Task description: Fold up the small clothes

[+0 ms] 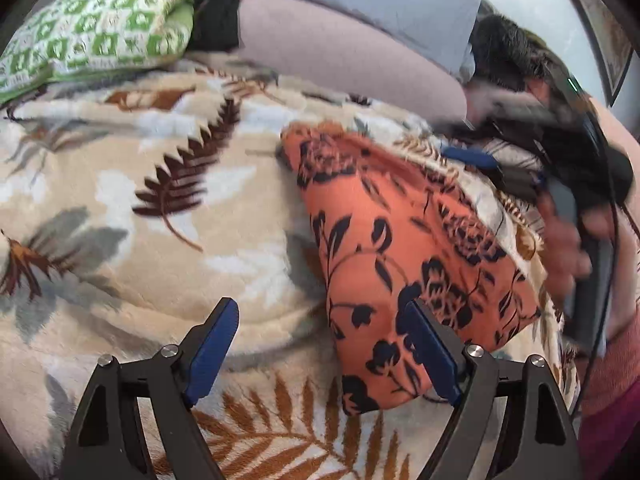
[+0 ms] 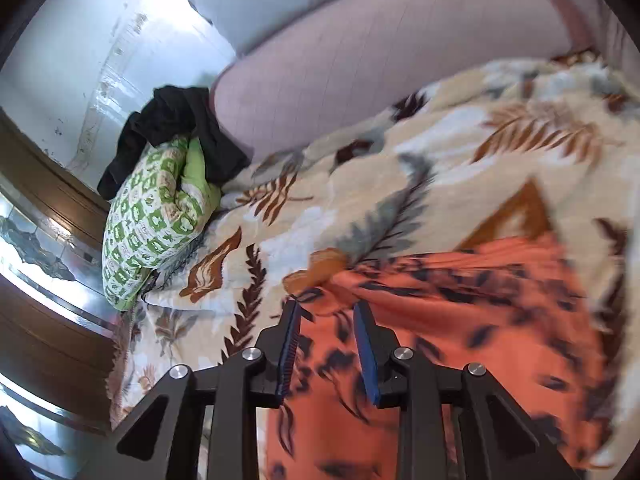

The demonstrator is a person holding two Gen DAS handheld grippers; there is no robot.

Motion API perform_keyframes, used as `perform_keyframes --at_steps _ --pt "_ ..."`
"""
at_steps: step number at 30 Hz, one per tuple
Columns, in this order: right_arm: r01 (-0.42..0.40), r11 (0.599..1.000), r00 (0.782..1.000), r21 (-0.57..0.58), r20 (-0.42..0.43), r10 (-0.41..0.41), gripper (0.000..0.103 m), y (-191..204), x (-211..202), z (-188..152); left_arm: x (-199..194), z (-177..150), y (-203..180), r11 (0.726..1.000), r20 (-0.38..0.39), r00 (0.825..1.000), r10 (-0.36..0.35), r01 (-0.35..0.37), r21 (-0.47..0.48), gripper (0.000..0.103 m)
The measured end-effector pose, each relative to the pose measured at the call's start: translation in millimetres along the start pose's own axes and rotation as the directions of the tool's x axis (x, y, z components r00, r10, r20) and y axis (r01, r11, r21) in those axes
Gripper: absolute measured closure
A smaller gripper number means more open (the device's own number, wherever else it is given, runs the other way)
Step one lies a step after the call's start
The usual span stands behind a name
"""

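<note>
An orange garment with a black flower print [image 1: 400, 248] lies on the leaf-patterned blanket [image 1: 140, 200]. My left gripper [image 1: 320, 320] is open and empty, its right finger just over the garment's near-left edge. In the left wrist view the right gripper [image 1: 480, 160] is at the garment's far right side, blurred, held by a hand. In the right wrist view the orange garment [image 2: 460, 340] fills the lower right. My right gripper [image 2: 328, 308] has its jaws narrowly apart at a bunched edge of the cloth; the cloth lies between and under them, and the image is blurred.
A green-and-white patterned pillow [image 1: 92, 36] with a black garment [image 2: 176, 124] draped on it sits at the head of the bed. A pink padded headboard [image 2: 380, 48] runs behind. A brown bedside frame and shiny floor [image 2: 40, 264] are at the left.
</note>
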State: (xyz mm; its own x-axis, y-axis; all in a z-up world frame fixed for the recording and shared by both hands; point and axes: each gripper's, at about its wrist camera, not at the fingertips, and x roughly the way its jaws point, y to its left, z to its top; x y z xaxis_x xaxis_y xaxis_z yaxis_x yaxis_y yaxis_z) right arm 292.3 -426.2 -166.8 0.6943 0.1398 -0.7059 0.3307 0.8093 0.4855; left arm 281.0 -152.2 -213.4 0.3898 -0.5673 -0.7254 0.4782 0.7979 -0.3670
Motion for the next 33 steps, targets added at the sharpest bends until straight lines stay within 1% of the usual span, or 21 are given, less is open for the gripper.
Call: perform_keyframes --at_steps 1,3,6,8,10,11,12,13,14,16,18,20,22,24,26,27,29,30,31,32,33 --pt "0.003 1.0 1.0 0.0 0.015 -0.003 0.072 -6 -16 -7 -2 2 0 1.0 0.008 1.0 -0.001 0.001 -0.006 0.017" --pt "0.021 1.0 0.999 0.022 0.029 -0.022 0.072 -22 -43 -21 0 6 2 0.999 0.011 1.0 0.02 -0.02 -0.028 0.017" --pt "0.006 0.998 0.999 0.067 0.038 -0.008 0.072 -42 -63 -48 10 6 4 0.996 -0.02 0.997 0.072 -0.073 -0.05 0.017" --pt "0.025 0.995 0.999 0.094 0.028 -0.027 0.072 -54 -65 -65 18 3 3 0.994 -0.046 0.994 0.099 -0.101 -0.044 0.017" --pt "0.068 0.99 0.998 0.123 -0.012 -0.067 0.072 -66 -50 -82 20 0 2 0.993 -0.046 0.992 0.113 -0.115 -0.028 0.014" --pt "0.08 0.987 0.997 0.138 -0.033 -0.076 0.072 -75 -41 -89 21 -1 1 0.993 -0.056 0.991 0.12 -0.121 -0.016 0.011" --pt "0.076 0.987 0.997 0.142 -0.028 -0.072 0.071 -81 -36 -95 23 -2 1 0.993 -0.069 0.99 0.12 -0.121 -0.009 0.011" --pt "0.066 0.989 0.998 0.13 -0.001 -0.067 0.072 -82 -35 -96 22 -3 2 0.993 -0.069 0.991 0.115 -0.116 -0.013 0.011" --pt "0.074 0.991 0.997 0.113 -0.002 -0.074 0.072 -79 -35 -95 20 -2 4 0.994 -0.063 0.992 0.109 -0.11 -0.021 0.011" --pt "0.092 0.993 0.996 0.079 -0.017 -0.091 0.072 -72 -36 -90 13 1 1 0.993 -0.023 0.992 0.12 -0.12 -0.007 0.011" --pt "0.069 0.995 0.998 0.076 -0.011 -0.068 0.072 -68 -40 -87 2 3 -10 0.987 0.06 0.987 0.151 -0.154 0.052 0.011" --pt "0.043 0.995 0.999 0.092 0.001 -0.044 0.072 -68 -45 -86 -10 7 -22 0.985 0.14 0.982 0.128 -0.142 0.097 0.011" --pt "0.024 0.996 0.999 0.089 0.027 -0.027 0.072 -65 -53 -85 -18 9 -33 0.984 0.184 0.977 0.111 -0.133 0.117 0.011" --pt "0.036 0.997 0.997 0.067 0.065 -0.04 0.072 -60 -60 -86 -14 9 -48 0.975 0.195 0.972 0.129 -0.16 0.156 0.011" --pt "0.032 0.997 0.996 0.072 0.085 -0.038 0.072 -60 -64 -85 0 5 -62 0.959 0.168 0.974 0.153 -0.188 0.214 0.011" --pt "0.022 0.996 0.996 0.084 0.082 -0.029 0.072 -62 -64 -86 11 1 -68 0.949 0.136 0.976 0.172 -0.201 0.244 0.011" --pt "0.027 0.993 0.999 0.114 0.042 -0.032 0.072 -70 -56 -87 35 -6 -73 0.934 0.055 0.973 0.224 -0.23 0.275 0.011" --pt "0.05 0.99 0.999 0.135 -0.006 -0.05 0.072 -75 -45 -89 46 -9 -71 0.934 0.01 0.972 0.235 -0.228 0.277 0.011" --pt "0.059 0.988 0.998 0.142 -0.043 -0.054 0.071 -80 -36 -90 53 -11 -67 0.944 -0.018 0.976 0.216 -0.204 0.257 0.011" --pt "0.063 0.989 0.997 0.131 -0.045 -0.058 0.071 -82 -30 -91 55 -10 -60 0.961 -0.029 0.982 0.184 -0.174 0.214 0.009" --pt "0.063 0.992 0.998 0.114 -0.033 -0.059 0.071 -80 -31 -90 55 -8 -53 0.973 -0.044 0.985 0.166 -0.156 0.171 0.004"
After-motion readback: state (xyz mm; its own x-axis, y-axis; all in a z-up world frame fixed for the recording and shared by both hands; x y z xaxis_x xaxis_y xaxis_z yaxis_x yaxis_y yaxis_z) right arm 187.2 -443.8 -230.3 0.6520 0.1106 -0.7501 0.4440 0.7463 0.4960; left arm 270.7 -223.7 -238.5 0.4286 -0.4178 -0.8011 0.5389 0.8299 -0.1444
